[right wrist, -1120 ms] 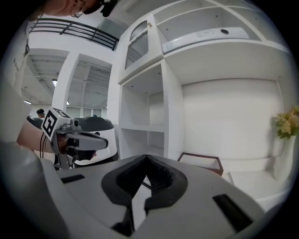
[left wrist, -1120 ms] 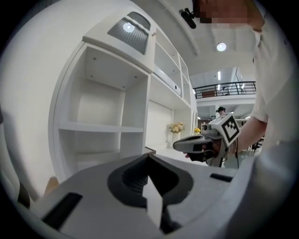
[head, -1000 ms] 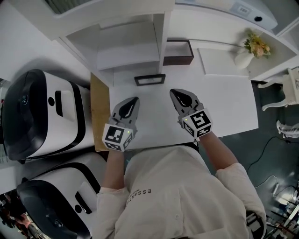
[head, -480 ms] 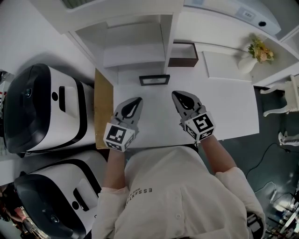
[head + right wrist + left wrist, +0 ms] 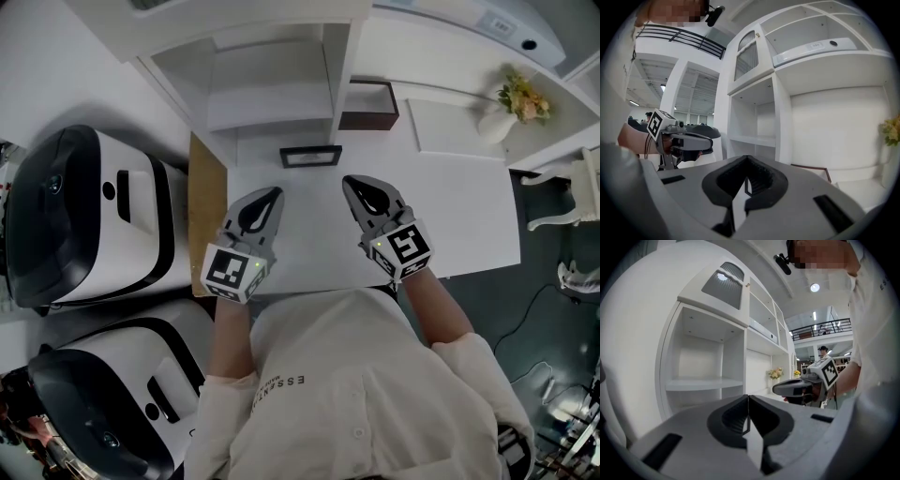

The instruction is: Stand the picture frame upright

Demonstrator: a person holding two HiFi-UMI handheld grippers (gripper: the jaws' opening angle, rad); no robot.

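Looking steeply down from the head view, a person in a cream button-up shirt (image 5: 366, 394) is holding two grey two-jaw grippers over a white surface (image 5: 459, 211). The left gripper (image 5: 273, 194) is hovering on the left and the right gripper (image 5: 350, 182) on the right, both pointing toward the back of the surface. In the left gripper view, the left gripper (image 5: 748, 399) is showing its dark ribbed jaws pressed together with nothing between them. In the right gripper view, the right gripper (image 5: 746, 160) is likewise clenched and empty.

A small rectangular picture frame with a dark border (image 5: 310, 157) is sitting at the back of the surface, just in front of a white open shelf unit (image 5: 272, 89). It is lying ahead of both grippers, between their lines of reach, and apart from each. It appears to be lying flat rather than standing.

A dark brown open box (image 5: 368, 105) is resting beside the shelf unit, to the frame's right. A white vase of yellow and pink flowers (image 5: 511, 98) is standing at the far right. Two rounded white-and-black machines (image 5: 84, 225) are sitting to the left.
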